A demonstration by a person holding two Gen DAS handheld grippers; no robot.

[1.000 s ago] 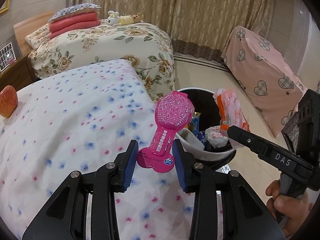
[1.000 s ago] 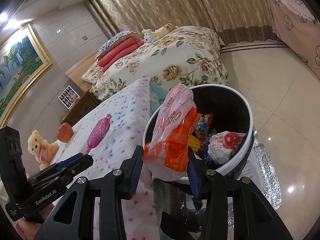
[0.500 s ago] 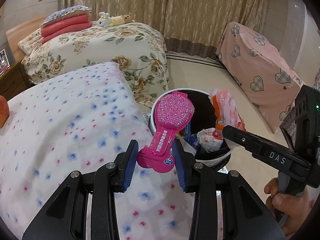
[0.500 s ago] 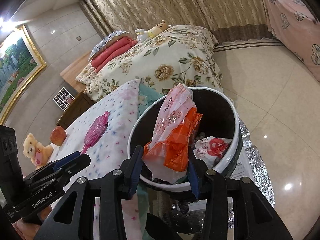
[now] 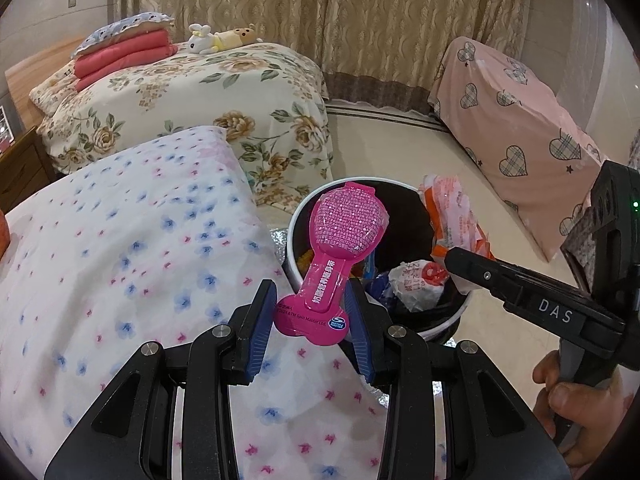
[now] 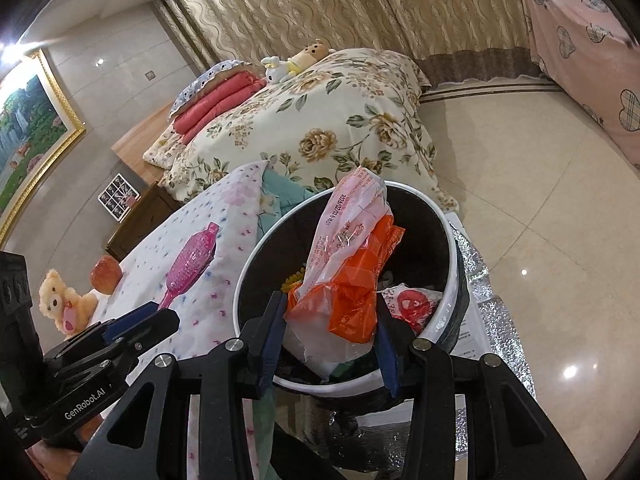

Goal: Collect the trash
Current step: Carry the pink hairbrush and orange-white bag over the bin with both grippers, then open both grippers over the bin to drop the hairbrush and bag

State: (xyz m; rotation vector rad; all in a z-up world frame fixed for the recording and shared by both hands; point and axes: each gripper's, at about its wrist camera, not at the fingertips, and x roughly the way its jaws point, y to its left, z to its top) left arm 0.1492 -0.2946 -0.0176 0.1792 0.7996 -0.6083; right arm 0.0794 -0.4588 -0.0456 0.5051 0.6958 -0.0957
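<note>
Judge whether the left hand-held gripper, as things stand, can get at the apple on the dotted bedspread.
Probably not yet: the left hand-held gripper is shut on the pink package, so its jaws are occupied. The apple lies uncovered on the bedspread.

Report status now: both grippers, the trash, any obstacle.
Left gripper shut on pink package. Right gripper shut on orange wrapper, over bin. No obstacle seen.

A home bedroom: a floral-quilted bed [image 5: 192, 92] with stacked pillows [image 5: 120, 54], soft toys [image 5: 222, 38], and patterned curtains [image 5: 320, 12].
</note>
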